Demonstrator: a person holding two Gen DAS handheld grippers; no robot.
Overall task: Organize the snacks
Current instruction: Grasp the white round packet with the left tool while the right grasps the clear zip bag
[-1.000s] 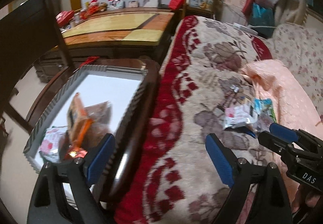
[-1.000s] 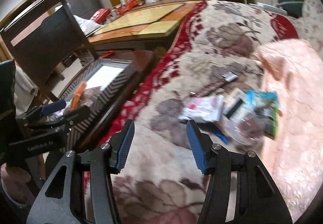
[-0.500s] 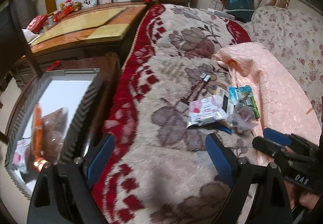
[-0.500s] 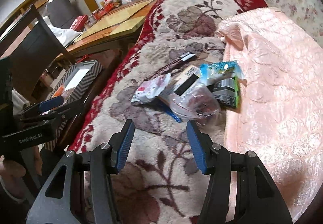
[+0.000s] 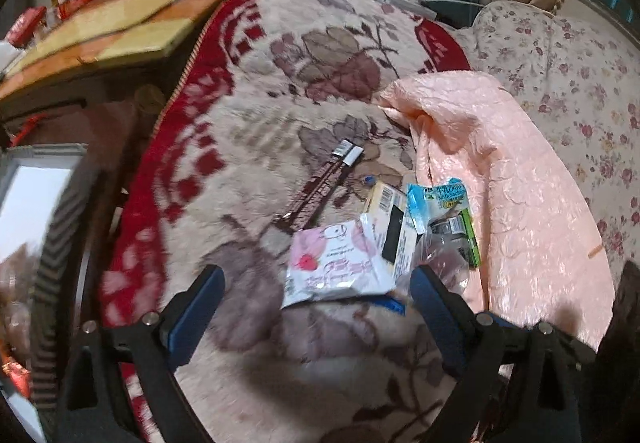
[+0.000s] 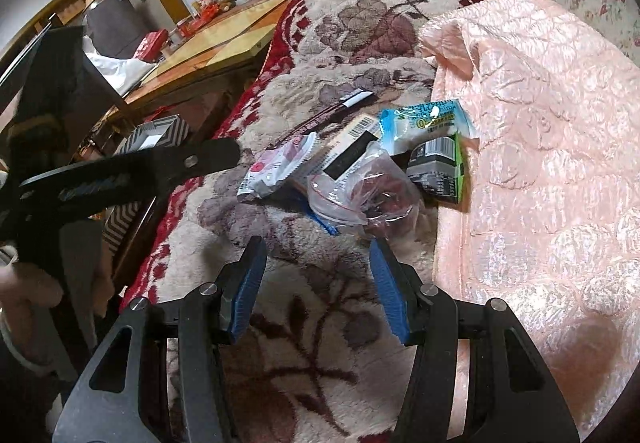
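Both grippers spread, empty, left gripper (image 5: 316, 307) just short of pink snack pkt (image 5: 334, 267), right gripper (image 6: 318, 275) near clear bag (image 6: 360, 191)

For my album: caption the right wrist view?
Open right gripper hovers before a snack pile on a floral blanket.

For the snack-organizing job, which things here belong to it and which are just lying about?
Belongs to the job:
- pink-and-white packet
- blue milk-snack packet
- clear bag
- yellow barcode packet
- green-edged dark packet
- dark stick packets
- striped tray

Just lying about:
- floral blanket
- pink quilt
- wooden table
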